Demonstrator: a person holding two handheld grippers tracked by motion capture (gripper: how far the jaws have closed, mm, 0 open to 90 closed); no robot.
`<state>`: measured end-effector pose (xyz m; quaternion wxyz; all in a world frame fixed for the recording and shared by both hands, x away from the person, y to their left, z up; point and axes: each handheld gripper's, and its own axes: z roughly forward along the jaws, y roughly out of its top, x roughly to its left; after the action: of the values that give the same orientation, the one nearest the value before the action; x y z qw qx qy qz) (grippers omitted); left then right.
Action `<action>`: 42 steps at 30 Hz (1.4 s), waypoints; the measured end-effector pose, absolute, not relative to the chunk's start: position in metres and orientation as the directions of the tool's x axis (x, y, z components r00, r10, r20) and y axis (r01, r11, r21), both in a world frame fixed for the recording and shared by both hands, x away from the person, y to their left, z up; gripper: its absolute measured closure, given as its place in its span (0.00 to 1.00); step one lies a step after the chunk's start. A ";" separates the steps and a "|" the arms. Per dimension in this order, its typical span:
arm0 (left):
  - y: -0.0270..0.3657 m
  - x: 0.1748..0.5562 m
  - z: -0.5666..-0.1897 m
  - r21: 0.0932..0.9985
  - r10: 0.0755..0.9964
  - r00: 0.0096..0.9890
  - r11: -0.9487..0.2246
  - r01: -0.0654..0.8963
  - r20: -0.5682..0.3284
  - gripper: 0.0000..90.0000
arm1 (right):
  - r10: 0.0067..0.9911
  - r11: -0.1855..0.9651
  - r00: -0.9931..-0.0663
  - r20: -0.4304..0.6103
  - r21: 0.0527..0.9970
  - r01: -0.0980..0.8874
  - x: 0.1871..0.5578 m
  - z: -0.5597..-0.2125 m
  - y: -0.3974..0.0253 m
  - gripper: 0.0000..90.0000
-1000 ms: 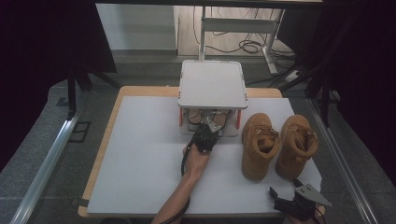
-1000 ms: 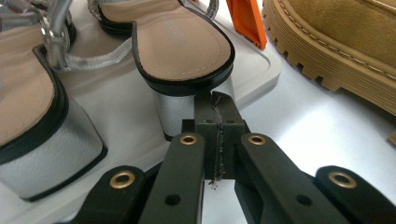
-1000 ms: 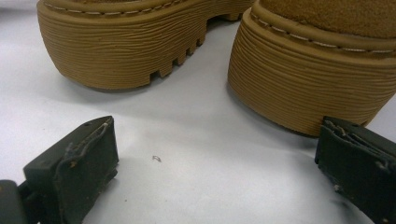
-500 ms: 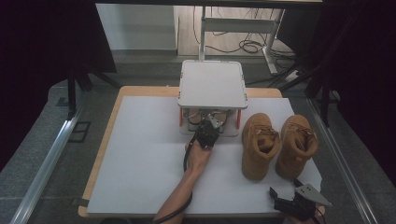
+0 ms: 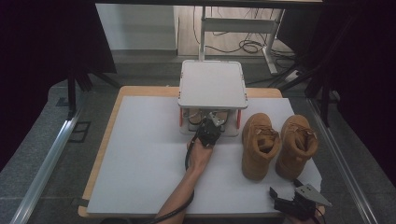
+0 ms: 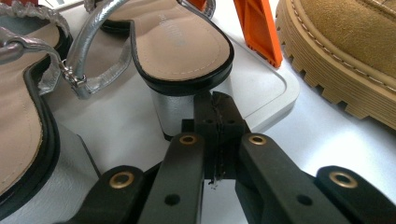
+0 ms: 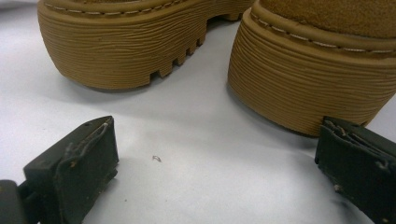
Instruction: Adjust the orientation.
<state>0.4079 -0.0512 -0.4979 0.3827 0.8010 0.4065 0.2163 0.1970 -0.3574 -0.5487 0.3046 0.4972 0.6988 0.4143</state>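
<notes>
Looking down from the high view, your left tongs (image 5: 211, 131) reach under the white-topped rack (image 5: 212, 84) on the surface (image 5: 140, 163), while your right tongs (image 5: 285, 198) rest near the front edge behind the tan boots (image 5: 279, 144). Along the left gripper view, your tongs (image 6: 215, 109) are pressed closed, empty, tips touching the silver block heel of a sandal (image 6: 180, 51) on the rack's bottom tray. Along the right gripper view, your tongs (image 7: 219, 163) gape wide, empty, just short of the boot heels (image 7: 313, 79).
</notes>
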 end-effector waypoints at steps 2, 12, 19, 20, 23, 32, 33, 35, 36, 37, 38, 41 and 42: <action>-0.051 0.406 -0.497 0.794 0.814 0.580 -0.374 0.480 0.033 0.96 | 0.947 0.163 -0.320 -0.015 0.882 0.443 0.197 -0.549 -0.357 0.00; -0.051 0.392 -0.480 0.811 0.792 0.610 -0.371 0.453 0.022 0.69 | 0.948 0.161 -0.319 -0.013 0.882 0.444 0.197 -0.549 -0.357 0.00; -0.046 0.382 -0.473 0.811 0.772 0.635 -0.385 0.442 0.020 0.51 | 0.948 0.161 -0.319 -0.012 0.882 0.444 0.197 -0.549 -0.357 0.00; -0.046 0.381 -0.471 0.810 0.770 0.638 -0.387 0.440 0.022 0.48 | 0.948 0.161 -0.319 -0.013 0.882 0.444 0.197 -0.549 -0.357 0.00; -0.043 0.377 -0.468 0.812 0.763 0.647 -0.392 0.433 0.023 0.43 | 0.947 0.162 -0.320 -0.014 0.882 0.443 0.197 -0.549 -0.357 0.00; -0.031 0.366 -0.456 0.805 0.748 0.663 -0.401 0.437 0.013 0.33 | 0.948 0.161 -0.319 -0.013 0.881 0.444 0.197 -0.549 -0.357 0.00; -0.029 0.365 -0.455 0.806 0.745 0.667 -0.400 0.437 0.008 0.32 | 0.948 0.162 -0.319 -0.013 0.881 0.444 0.197 -0.549 -0.357 0.00; -0.026 0.362 -0.453 0.798 0.742 0.671 -0.402 0.448 -0.003 0.30 | 0.948 0.161 -0.319 -0.013 0.881 0.444 0.197 -0.549 -0.357 0.00; -0.024 0.361 -0.453 0.795 0.742 0.670 -0.399 0.457 -0.014 0.30 | 0.948 0.162 -0.319 -0.013 0.881 0.444 0.197 -0.549 -0.357 0.00; -0.022 0.360 -0.452 0.794 0.738 0.674 -0.396 0.461 -0.023 0.29 | 0.947 0.164 -0.321 -0.015 0.881 0.443 0.197 -0.549 -0.357 0.00; -0.020 0.359 -0.452 0.791 0.737 0.675 -0.396 0.466 -0.029 0.28 | 0.948 0.162 -0.319 -0.014 0.881 0.444 0.197 -0.549 -0.357 0.00; -0.013 0.355 -0.451 0.790 0.736 0.675 -0.384 0.478 -0.051 0.27 | 0.948 0.162 -0.319 -0.013 0.881 0.444 0.197 -0.549 -0.357 0.00; -0.011 0.353 -0.451 0.789 0.736 0.675 -0.383 0.480 -0.053 0.27 | 0.948 0.162 -0.319 -0.014 0.881 0.444 0.197 -0.549 -0.357 0.00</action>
<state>0.3533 -0.0107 -0.4511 0.4121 0.8171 0.3721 0.1551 0.1970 -0.3573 -0.5486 0.3045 0.4979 0.6988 0.4136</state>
